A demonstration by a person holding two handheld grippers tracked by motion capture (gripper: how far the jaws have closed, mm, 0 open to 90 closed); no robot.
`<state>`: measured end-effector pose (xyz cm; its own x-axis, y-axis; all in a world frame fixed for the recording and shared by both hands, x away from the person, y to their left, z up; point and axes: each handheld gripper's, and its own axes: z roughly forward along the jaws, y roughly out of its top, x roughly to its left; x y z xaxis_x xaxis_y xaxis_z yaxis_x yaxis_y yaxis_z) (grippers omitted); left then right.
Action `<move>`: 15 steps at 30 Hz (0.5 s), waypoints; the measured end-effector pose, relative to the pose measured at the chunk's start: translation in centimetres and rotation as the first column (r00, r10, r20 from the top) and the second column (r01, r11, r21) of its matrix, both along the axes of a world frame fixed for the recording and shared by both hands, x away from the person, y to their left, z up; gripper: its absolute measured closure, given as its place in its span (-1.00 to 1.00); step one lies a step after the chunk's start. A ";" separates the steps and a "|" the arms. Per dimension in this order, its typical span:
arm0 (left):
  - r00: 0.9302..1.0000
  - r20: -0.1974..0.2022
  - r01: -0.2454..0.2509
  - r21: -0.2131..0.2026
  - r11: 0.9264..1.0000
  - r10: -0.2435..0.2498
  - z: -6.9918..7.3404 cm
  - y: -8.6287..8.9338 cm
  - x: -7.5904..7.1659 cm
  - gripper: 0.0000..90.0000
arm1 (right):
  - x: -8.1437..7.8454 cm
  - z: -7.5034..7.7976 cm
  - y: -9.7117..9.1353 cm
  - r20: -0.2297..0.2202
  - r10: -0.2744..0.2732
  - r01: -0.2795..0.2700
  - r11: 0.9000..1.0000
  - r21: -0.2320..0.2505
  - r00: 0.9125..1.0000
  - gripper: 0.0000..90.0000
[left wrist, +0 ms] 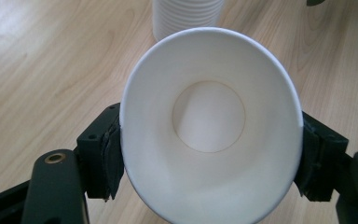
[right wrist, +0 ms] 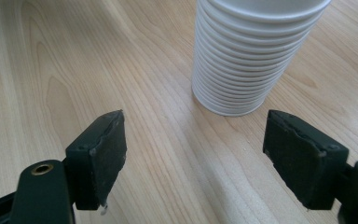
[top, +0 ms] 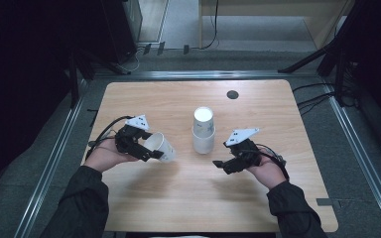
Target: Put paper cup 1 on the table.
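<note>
From above, we are holding a cup [top: 160, 147] in the left gripper [top: 151, 151], at nine o'clock of the stack [top: 203, 130] on the table [top: 278, 109]; the right gripper [top: 223, 166] is waiting at the stack's four o'clock.

Along the left gripper, the jaws are squeezing the cup [left wrist: 212, 126] oval at its rim, so we judge it may crumple or slip out.

Along the right gripper, the jaws are gaping empty before the stack [right wrist: 251, 51]; a careless nudge might topple it.
</note>
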<state>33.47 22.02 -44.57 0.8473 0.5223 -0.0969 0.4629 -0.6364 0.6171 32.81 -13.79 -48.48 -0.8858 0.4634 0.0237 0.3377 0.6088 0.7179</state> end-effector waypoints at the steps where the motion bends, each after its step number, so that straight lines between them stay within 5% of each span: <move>1: 1.000 -0.008 -0.007 0.007 1.000 0.007 -0.1 0.2 0.2 -0.46 | 0.0 0.0 0.0 0.001 0.001 -0.001 1.000 0.002 1.000 -0.53; 15: 0.988 -0.005 -0.151 0.054 0.987 0.151 0.2 3.5 1.4 -0.46 | 0.3 -0.3 -0.2 -0.003 0.000 0.000 1.000 -0.003 1.000 -0.52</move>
<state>34.83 25.53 -44.33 0.7575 0.6487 -0.0727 0.5615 -0.5907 0.5795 33.15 -14.02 -48.76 -0.8856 0.4637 0.0250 0.3399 0.6105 0.7154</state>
